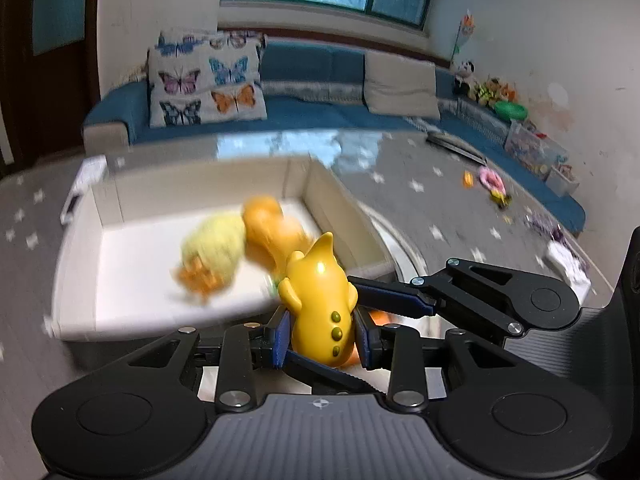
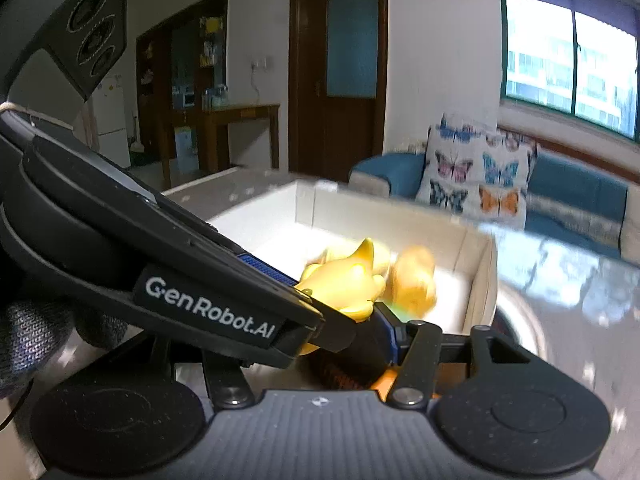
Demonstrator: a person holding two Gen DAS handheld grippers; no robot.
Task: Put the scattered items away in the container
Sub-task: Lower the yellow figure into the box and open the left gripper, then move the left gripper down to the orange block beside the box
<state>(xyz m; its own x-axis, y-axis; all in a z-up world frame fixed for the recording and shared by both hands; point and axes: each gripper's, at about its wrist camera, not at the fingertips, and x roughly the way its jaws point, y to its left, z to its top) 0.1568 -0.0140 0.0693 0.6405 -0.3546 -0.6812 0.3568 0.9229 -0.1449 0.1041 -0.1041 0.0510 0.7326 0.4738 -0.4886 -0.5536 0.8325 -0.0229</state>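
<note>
Two grippers were crowded at near edge of white box (image 1: 352, 256). Left gripper (image 1: 320, 336) jaws narrowed, blue pads clamped on both sides of yellow toy figure (image 1: 320, 300), held upright just at box's near wall. Right gripper (image 1: 396, 300) reached in beside it; jaw state, honestly couldn't tell. Inside box: blurry orange toy (image 1: 272, 228) touching pale yellow plush (image 1: 216, 248).

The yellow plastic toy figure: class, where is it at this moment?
In the left wrist view the yellow toy figure sits clamped in the left gripper, at the near edge of the white box.
</note>
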